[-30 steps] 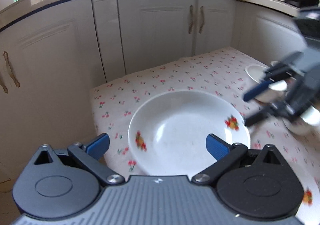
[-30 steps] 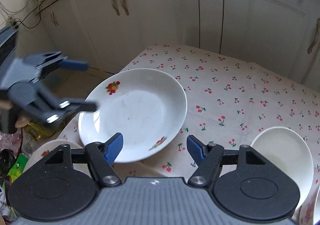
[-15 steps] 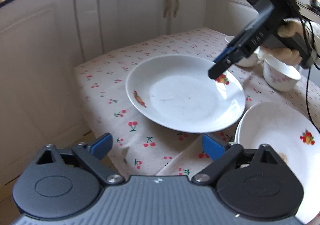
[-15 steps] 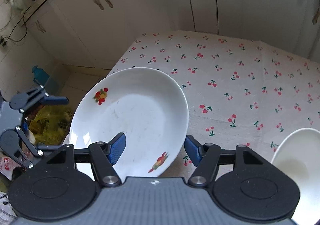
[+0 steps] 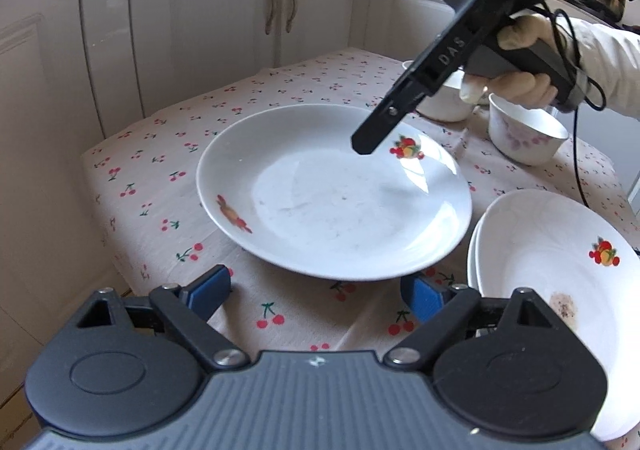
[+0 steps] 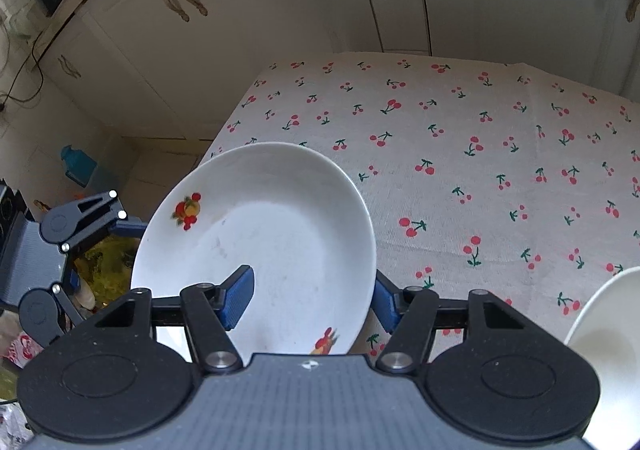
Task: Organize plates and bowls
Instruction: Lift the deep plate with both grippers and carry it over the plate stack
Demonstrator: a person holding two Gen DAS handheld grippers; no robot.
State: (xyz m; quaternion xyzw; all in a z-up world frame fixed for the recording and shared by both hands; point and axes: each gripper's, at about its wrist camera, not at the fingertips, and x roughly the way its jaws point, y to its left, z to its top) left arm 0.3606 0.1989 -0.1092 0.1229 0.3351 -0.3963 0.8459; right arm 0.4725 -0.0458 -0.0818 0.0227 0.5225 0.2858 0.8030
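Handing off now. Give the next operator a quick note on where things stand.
Left gripper: open, empty, just short of the fruit-print plate.
Right gripper: open, jaws straddling that plate's rim, not closed on it.
Plate stack lies beside it on the table; two bowls stand behind.
Done: approach only.
Left: probably clamp the rim, put the plate on the stack, then gather the bowls.

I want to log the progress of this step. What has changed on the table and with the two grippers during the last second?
The right gripper came in over the plate; its jaws now straddle the rim, one finger above the plate, still open, not gripping. The left gripper pulled back and turned right, so the stacked plates came into view. The plate stayed on the tablecloth; the left jaws stayed open.
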